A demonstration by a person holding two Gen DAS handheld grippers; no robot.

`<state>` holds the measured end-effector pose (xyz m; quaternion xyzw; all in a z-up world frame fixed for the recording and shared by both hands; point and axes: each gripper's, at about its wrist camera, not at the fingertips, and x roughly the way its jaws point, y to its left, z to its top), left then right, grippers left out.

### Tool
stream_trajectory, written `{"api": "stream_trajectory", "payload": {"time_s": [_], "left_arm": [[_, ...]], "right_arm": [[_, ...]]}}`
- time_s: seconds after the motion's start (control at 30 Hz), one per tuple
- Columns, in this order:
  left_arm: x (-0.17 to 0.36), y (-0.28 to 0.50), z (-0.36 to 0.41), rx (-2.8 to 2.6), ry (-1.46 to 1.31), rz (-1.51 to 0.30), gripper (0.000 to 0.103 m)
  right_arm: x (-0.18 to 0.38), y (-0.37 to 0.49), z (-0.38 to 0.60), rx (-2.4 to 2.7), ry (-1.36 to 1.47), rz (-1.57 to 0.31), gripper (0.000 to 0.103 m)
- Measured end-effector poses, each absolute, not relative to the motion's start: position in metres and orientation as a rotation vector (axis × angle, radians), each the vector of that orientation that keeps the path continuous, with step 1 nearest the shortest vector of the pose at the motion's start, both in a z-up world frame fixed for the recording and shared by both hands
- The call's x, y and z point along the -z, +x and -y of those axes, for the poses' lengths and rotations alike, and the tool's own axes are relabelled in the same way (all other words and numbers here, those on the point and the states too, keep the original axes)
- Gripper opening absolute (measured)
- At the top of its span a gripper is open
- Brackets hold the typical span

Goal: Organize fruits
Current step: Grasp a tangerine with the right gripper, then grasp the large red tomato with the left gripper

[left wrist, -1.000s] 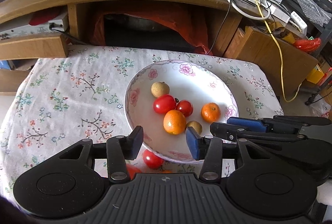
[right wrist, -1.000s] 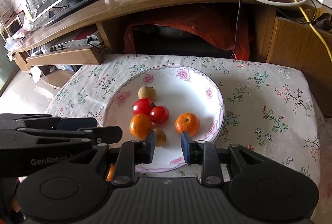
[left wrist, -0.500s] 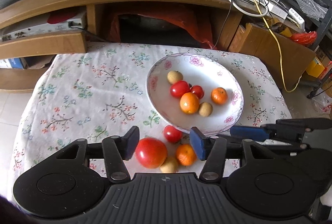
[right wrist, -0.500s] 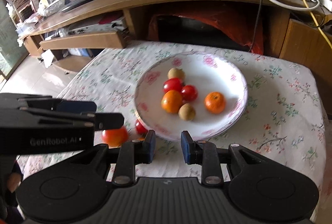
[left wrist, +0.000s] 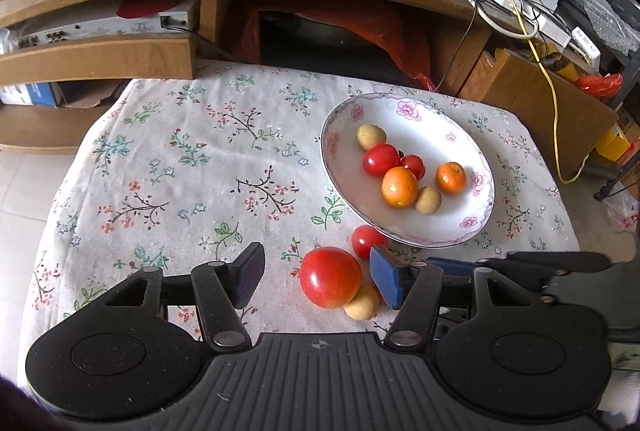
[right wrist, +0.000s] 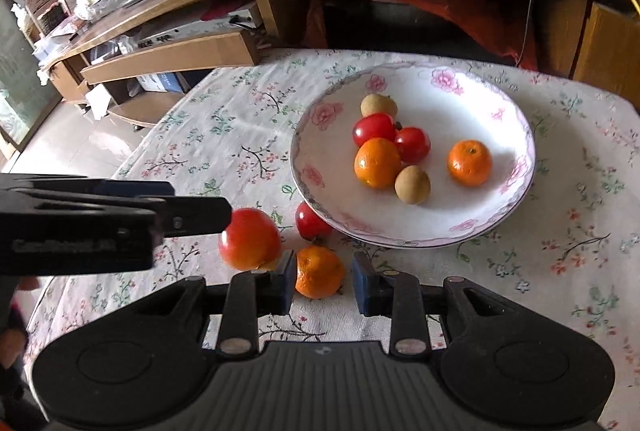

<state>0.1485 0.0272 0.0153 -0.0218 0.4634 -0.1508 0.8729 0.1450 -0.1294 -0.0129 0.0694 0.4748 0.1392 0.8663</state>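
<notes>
The flowered plate sits on the bench with six fruits in it, same as before. Both cameras have pulled back from the plate, so more loose fruit shows now. Just in front of the plate lie a big tomato, a small tomato, a little tan fruit and an orange. The left hand-held gripper is wide apart around the big tomato, not touching it. The right hand-held gripper is wider now, around the orange.
</notes>
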Motion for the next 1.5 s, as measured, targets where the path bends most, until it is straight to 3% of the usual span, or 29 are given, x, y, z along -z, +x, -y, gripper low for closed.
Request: {"api": "stream_trajectory", "payload": {"time_s": [0.73, 1.07, 1.5], "left_arm": [[0.006, 0.159, -0.023, 0.308, -0.045, -1.033, 0.071], [0.031, 0.174, -0.007, 0.294, -0.06, -1.084, 0.052], [0.014, 0.134, -0.02, 0.298, 0.004, -1.061, 0.051]], "right_arm": [[0.025, 0.144, 0.138, -0.305, 0.212, -1.015, 0.032], [0.016, 0.111, 0.161, -0.265, 0.158, -1.043, 0.032], [0.009, 0.078, 0.17, -0.257, 0.111, -1.037, 0.032]]}}
